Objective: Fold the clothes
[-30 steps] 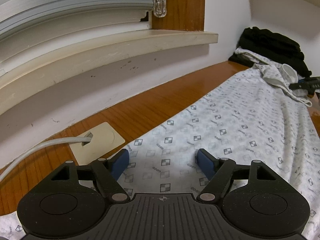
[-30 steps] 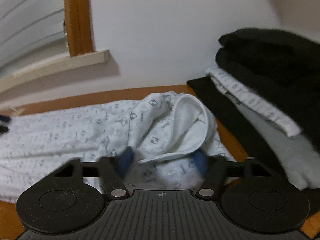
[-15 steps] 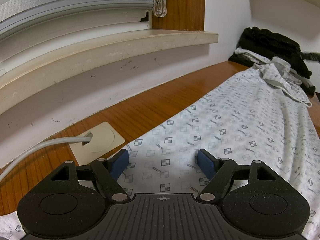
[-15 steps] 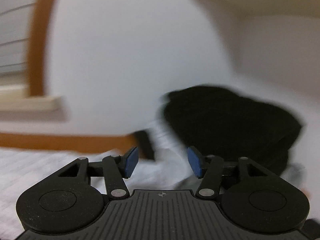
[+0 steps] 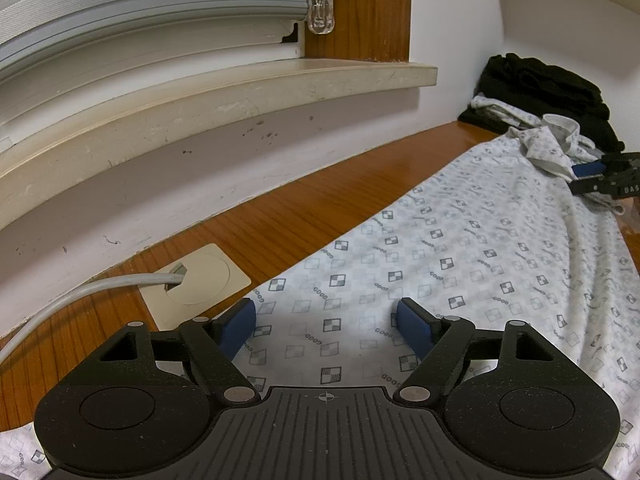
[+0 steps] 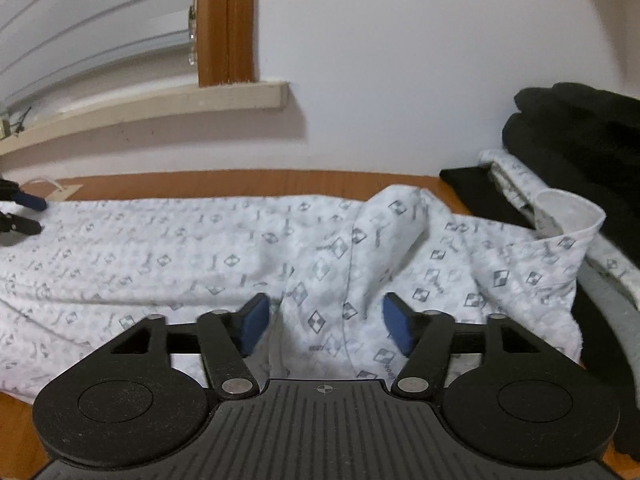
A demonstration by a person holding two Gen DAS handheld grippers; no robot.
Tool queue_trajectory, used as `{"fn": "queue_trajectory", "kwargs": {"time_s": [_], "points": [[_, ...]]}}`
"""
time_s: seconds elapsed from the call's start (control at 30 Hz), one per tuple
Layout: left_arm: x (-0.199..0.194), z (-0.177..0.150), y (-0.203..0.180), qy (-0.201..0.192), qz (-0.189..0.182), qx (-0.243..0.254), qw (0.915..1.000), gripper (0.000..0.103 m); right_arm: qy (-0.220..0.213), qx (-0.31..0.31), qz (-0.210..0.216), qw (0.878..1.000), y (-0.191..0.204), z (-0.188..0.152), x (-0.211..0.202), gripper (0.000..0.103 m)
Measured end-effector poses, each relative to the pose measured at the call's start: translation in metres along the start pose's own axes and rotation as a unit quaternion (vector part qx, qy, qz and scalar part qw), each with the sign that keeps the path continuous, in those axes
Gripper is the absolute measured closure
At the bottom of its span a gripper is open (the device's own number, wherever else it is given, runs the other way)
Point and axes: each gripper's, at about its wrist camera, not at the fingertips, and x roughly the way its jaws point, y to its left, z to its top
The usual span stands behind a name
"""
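A white garment with a small grey check print (image 5: 460, 248) lies spread along the wooden table. My left gripper (image 5: 326, 322) is open, its blue pads just above one end of the cloth. The same garment (image 6: 180, 256) fills the right wrist view, with a raised, rumpled fold (image 6: 384, 232) at its near end. My right gripper (image 6: 324, 320) is open, its pads either side of that fold and not closed on it. The right gripper also shows at the far end in the left wrist view (image 5: 600, 180). The left gripper shows at the left edge of the right wrist view (image 6: 20, 212).
A stack of folded dark and patterned clothes (image 6: 572, 148) sits at the table's far right end against the wall. A beige cable plate with a grey cord (image 5: 200, 276) is set in the wooden table (image 5: 304, 220) by the left gripper. A window sill (image 5: 224, 88) runs above.
The right gripper swung up toward the clothes stack and wall, then came back down over the rumpled end of the garment. The left gripper has not moved.
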Motion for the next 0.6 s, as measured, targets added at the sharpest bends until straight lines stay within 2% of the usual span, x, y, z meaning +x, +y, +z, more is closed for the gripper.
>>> {"fn": "queue_trajectory", "kwargs": {"time_s": [0.13,0.27,0.6], "points": [[0.000,0.000,0.001,0.000,-0.001,0.000,1.0000,0.022,0.000,0.016,-0.002,1.000,-0.004,-0.003,0.000,0.038],[0.000,0.000,0.001,0.000,0.000,0.000,1.0000,0.022,0.000,0.057,0.010,0.998,-0.016,-0.004,0.000,0.047],[0.000,-0.001,0.002,0.000,0.000,0.000,1.0000,0.021,-0.008,0.059,0.007,0.998,-0.014,-0.007,-0.002,0.046]]}}
